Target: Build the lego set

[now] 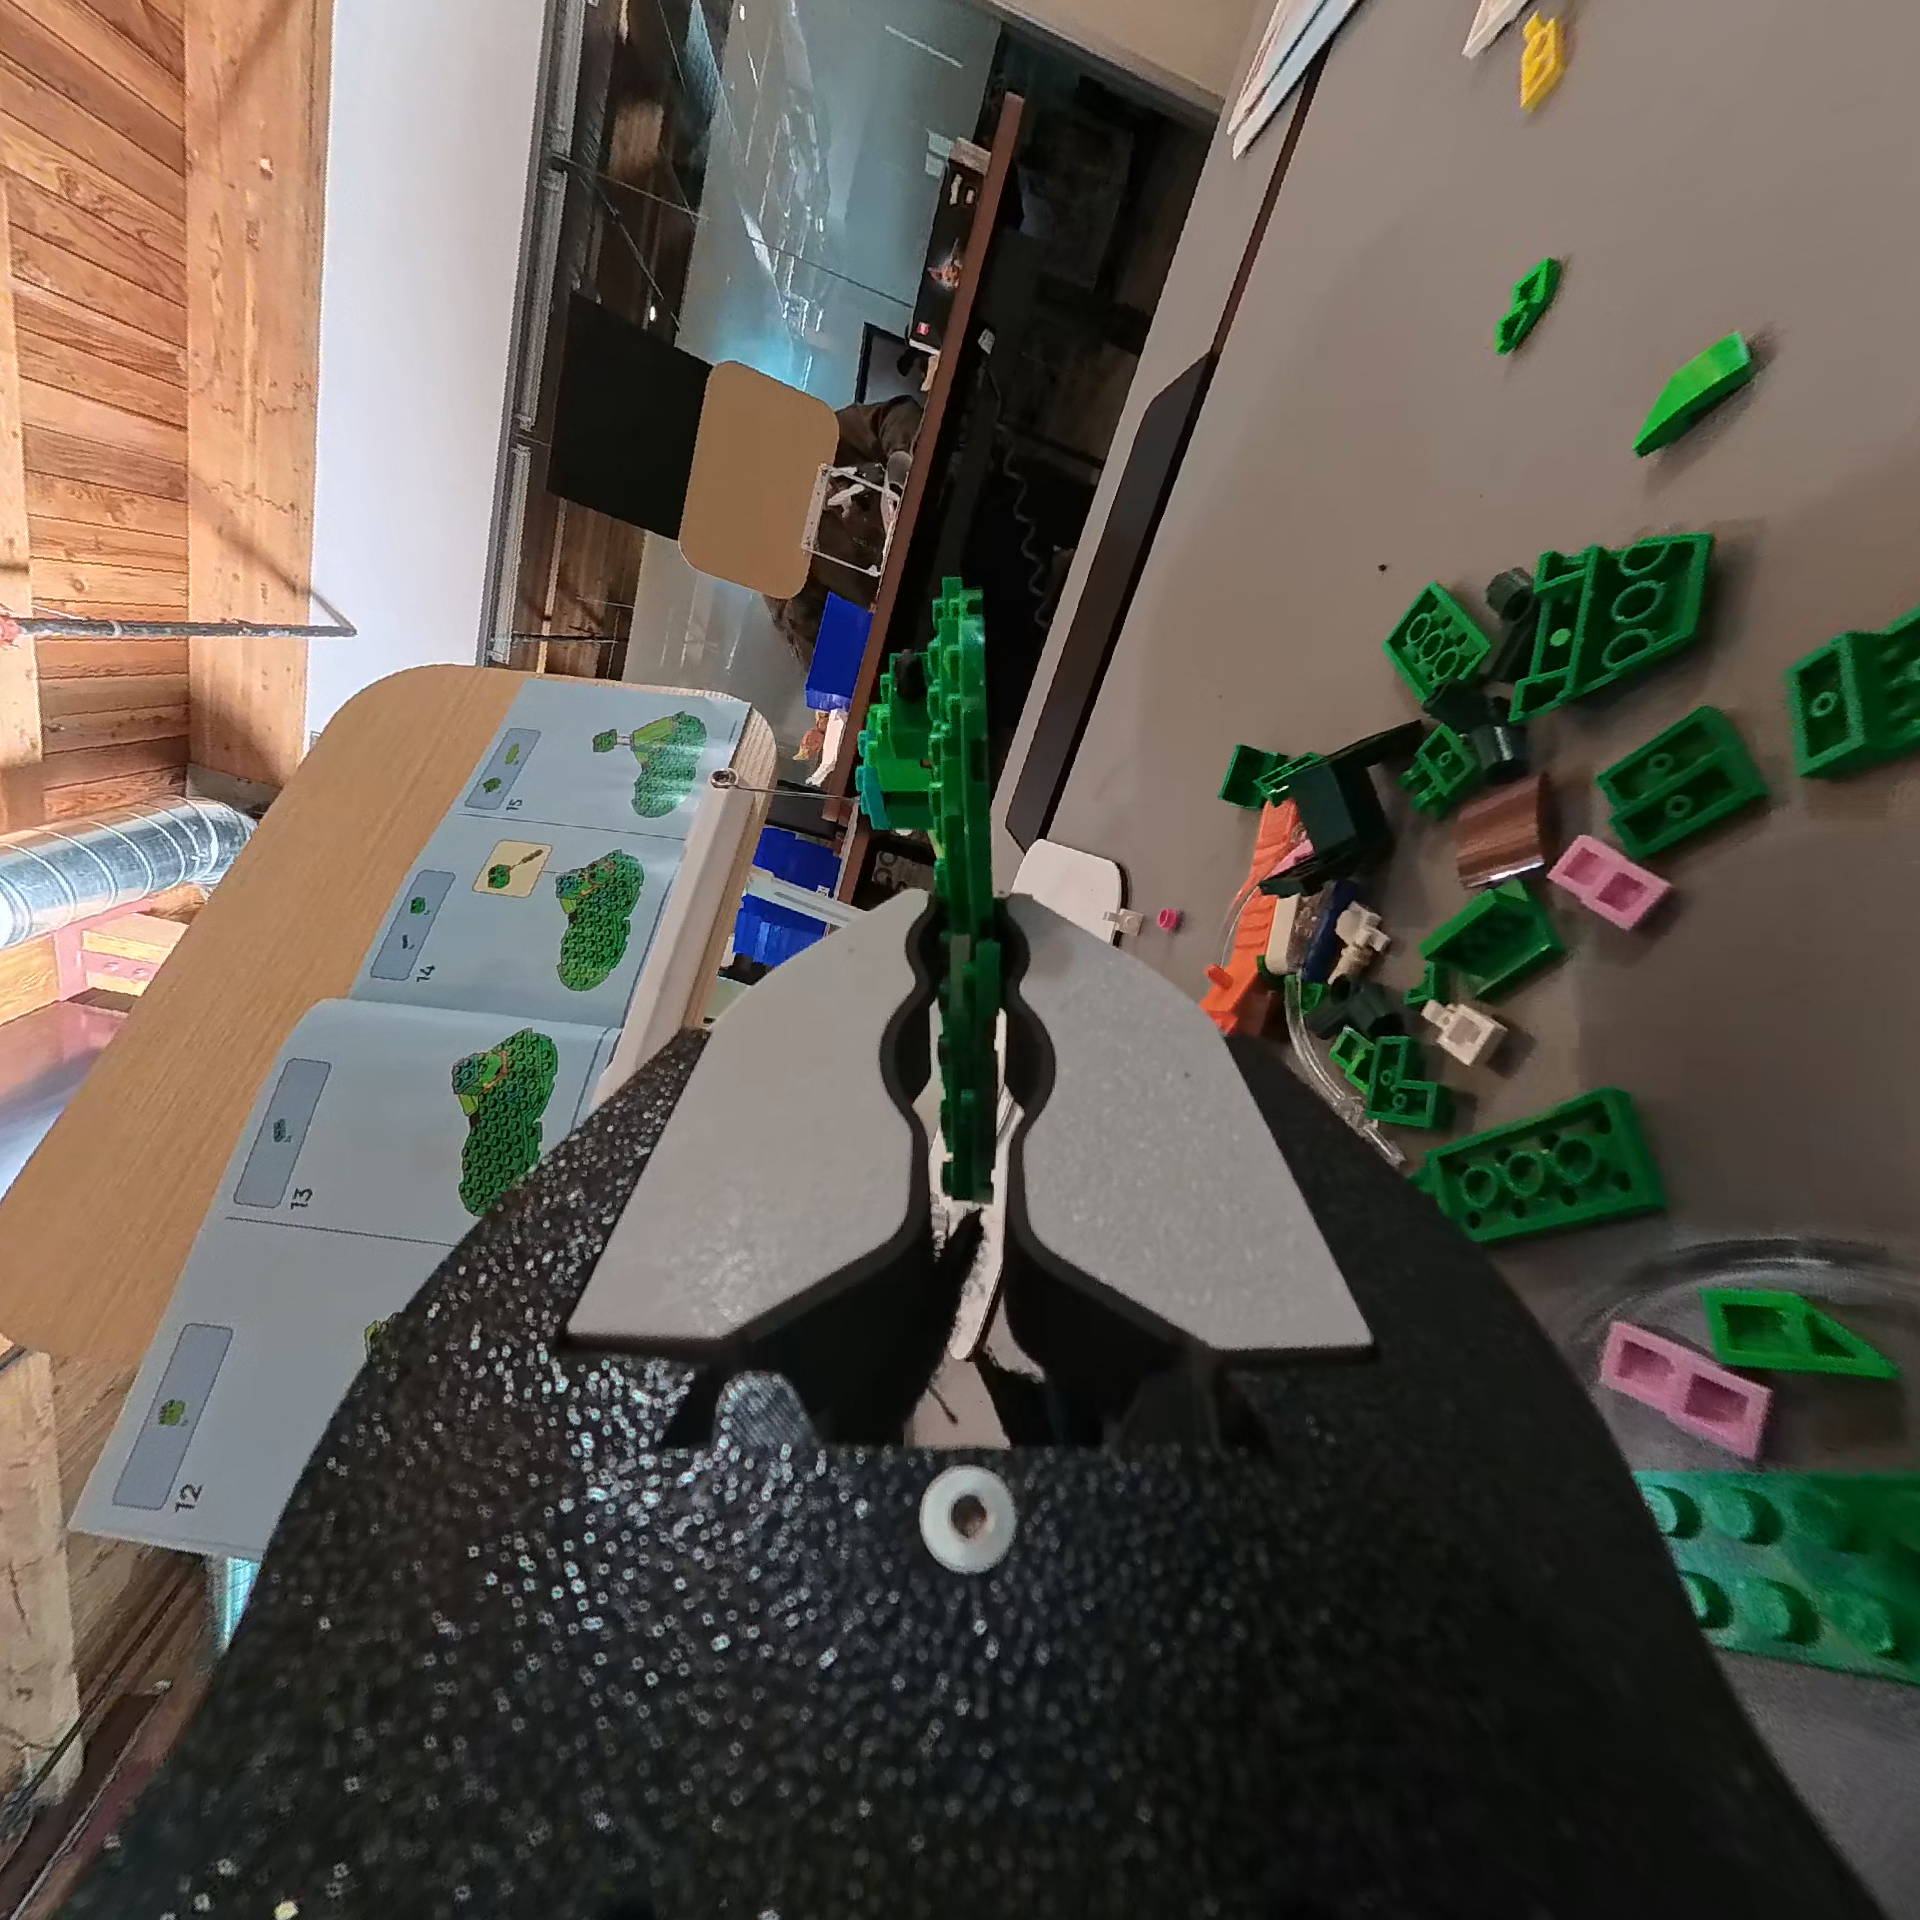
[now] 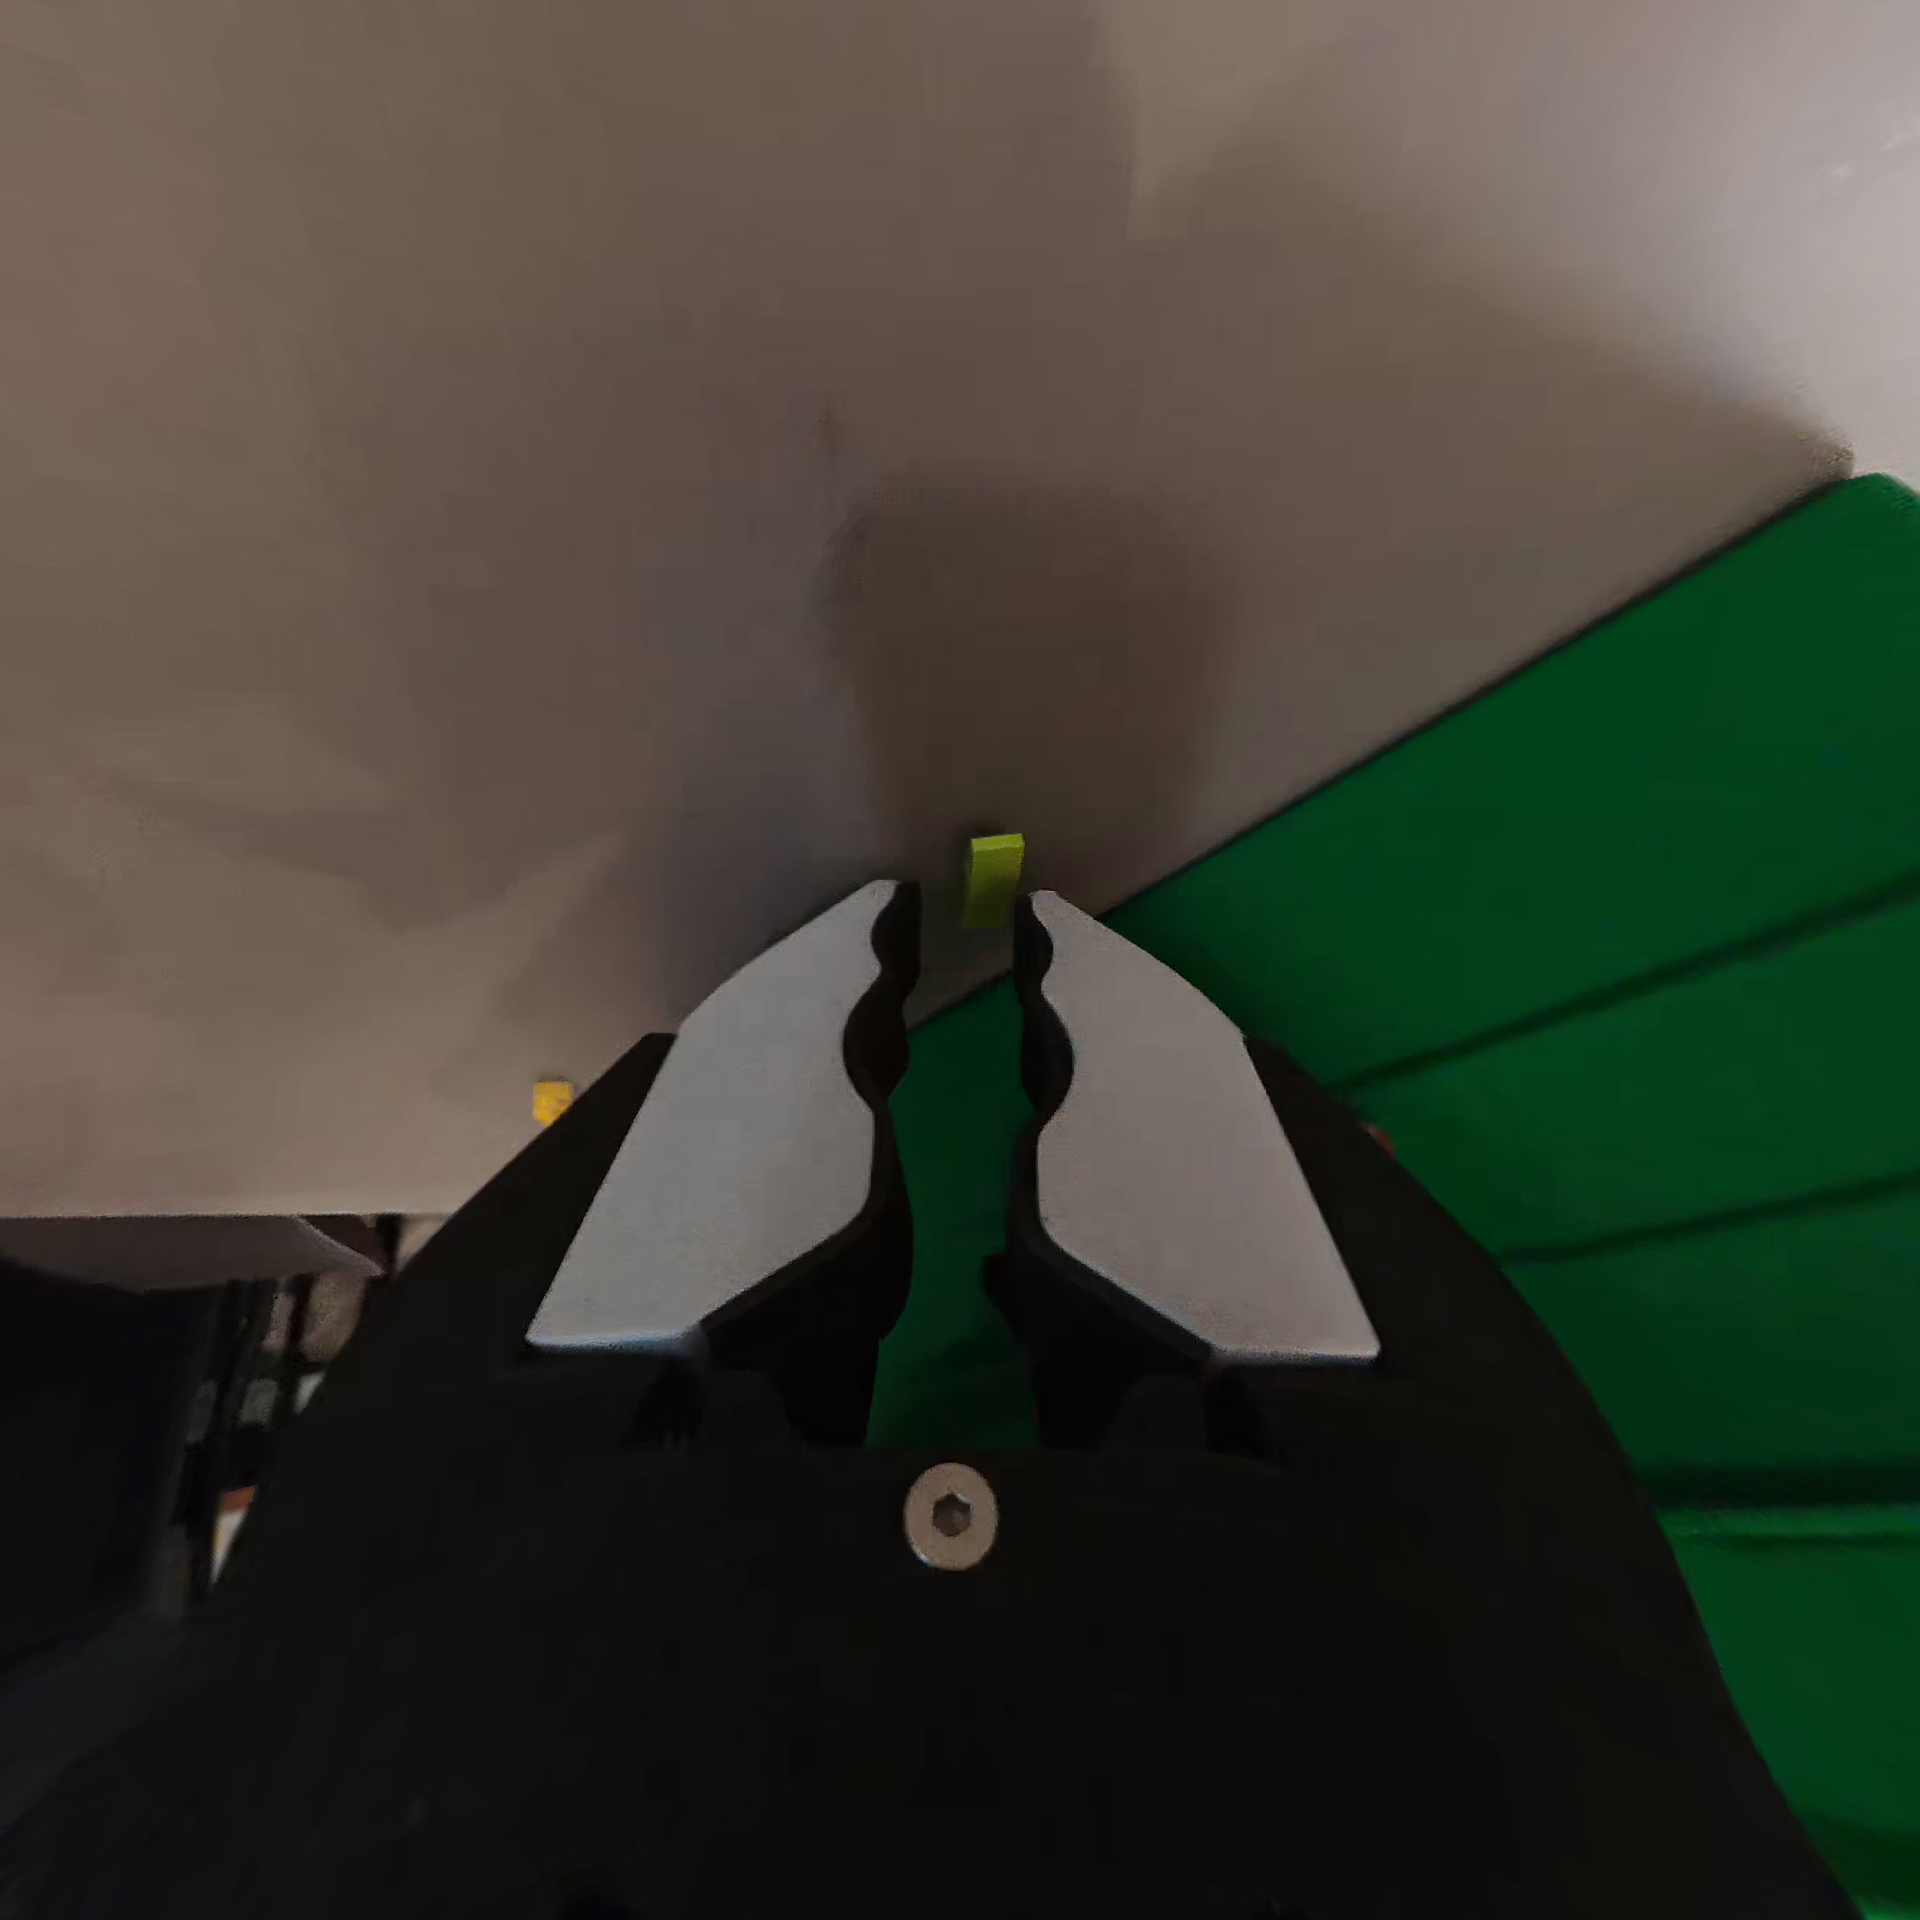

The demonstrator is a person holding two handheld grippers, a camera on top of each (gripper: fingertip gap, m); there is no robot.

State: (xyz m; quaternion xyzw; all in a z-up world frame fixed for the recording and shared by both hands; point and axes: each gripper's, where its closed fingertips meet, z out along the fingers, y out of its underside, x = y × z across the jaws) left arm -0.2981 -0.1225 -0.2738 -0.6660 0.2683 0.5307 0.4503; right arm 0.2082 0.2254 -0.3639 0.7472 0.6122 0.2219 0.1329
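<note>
Lego green studded plate assembly point(image 1: 961, 831) clamped edge-on in left gripper point(image 1: 966, 914), above grey desk point(image 1: 1455, 312); small lime tile point(image 2: 992, 878) on desk, just ahead of right gripper point(image 2: 966, 899), jaws narrowly parted, empty

Left gripper point(image 1: 966, 914) clamped on edge of studded plate assembly point(image 1: 961, 748), held on edge above table point(image 1: 1403, 364). Loose bricks point(image 1: 1621, 644) scattered right of assembly on table. Instruction booklet point(image 1: 499, 997) open to left, on separate tabletop. Right gripper point(image 2: 966, 902) parted, small piece point(image 2: 992, 878) just past fingertips; large brick point(image 2: 1558, 987) right of it.
</note>
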